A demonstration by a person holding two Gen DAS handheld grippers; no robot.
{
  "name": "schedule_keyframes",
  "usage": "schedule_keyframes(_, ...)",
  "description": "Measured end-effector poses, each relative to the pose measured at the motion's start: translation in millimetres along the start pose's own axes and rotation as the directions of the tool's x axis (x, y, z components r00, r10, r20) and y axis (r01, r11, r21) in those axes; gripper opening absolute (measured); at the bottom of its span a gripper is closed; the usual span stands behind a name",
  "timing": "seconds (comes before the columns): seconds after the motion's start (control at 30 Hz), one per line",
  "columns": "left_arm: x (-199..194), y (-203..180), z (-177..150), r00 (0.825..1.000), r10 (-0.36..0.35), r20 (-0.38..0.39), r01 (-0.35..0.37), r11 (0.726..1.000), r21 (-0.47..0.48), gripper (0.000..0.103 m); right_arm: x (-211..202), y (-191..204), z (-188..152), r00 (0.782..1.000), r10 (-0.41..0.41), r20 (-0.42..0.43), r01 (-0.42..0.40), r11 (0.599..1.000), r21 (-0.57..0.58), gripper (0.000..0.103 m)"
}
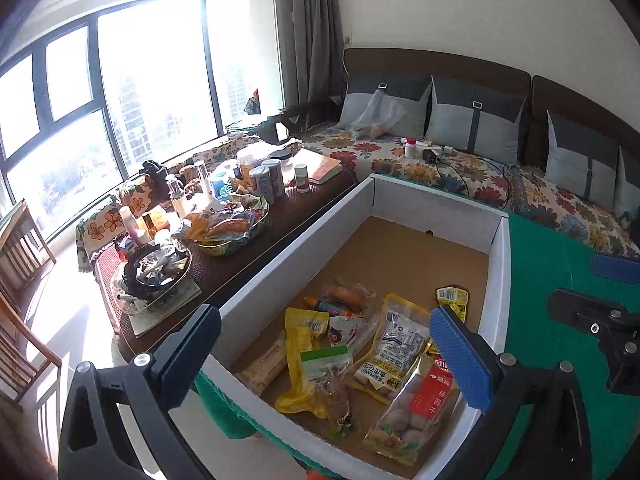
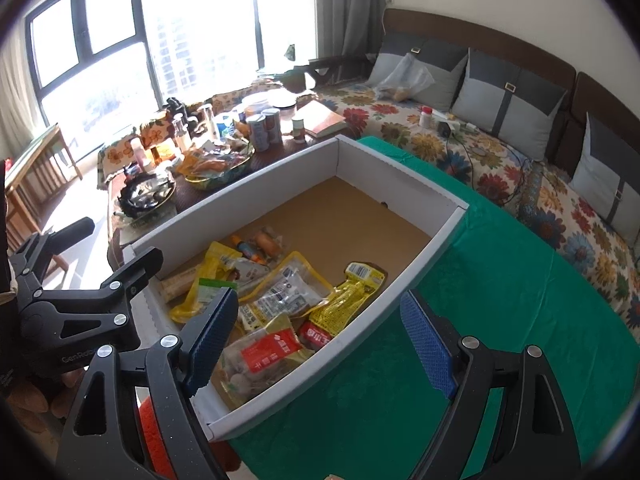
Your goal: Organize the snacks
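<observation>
A white cardboard box (image 1: 498,248) (image 2: 400,184) with a brown floor stands on a green cloth (image 2: 500,300). Several snack packets lie at its near end: a yellow pouch with a green label (image 1: 316,364), a clear peanut packet (image 1: 396,344) (image 2: 288,292), a red-labelled packet of pale balls (image 1: 420,404) (image 2: 268,354) and a yellow barcode packet (image 2: 348,304). My left gripper (image 1: 326,352) hangs open above these packets, holding nothing. My right gripper (image 2: 322,340) is open too, empty, over the box's near right wall.
Left of the box, a low table carries cans, bottles, a book and a bowl of more snacks (image 1: 232,228) (image 2: 216,168). Behind is a sofa with a floral cover (image 1: 440,164) and grey cushions. Wooden chairs (image 1: 24,248) stand by the window.
</observation>
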State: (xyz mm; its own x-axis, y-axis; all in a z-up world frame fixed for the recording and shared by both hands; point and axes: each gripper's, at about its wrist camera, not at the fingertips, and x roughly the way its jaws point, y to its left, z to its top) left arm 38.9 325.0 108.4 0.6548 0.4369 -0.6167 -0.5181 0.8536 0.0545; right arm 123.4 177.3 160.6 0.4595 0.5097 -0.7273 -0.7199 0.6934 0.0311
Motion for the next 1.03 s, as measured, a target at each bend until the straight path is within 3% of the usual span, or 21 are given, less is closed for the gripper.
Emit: schedule_keyframes(1.03,16.5,7.8,-10.4,0.987,0.126,-0.097,-0.125,0.992,0.013,0.103,21.3,5.0,-3.6,0.998,-0.007,-0.056,0.008,1.0,0.025,0.086)
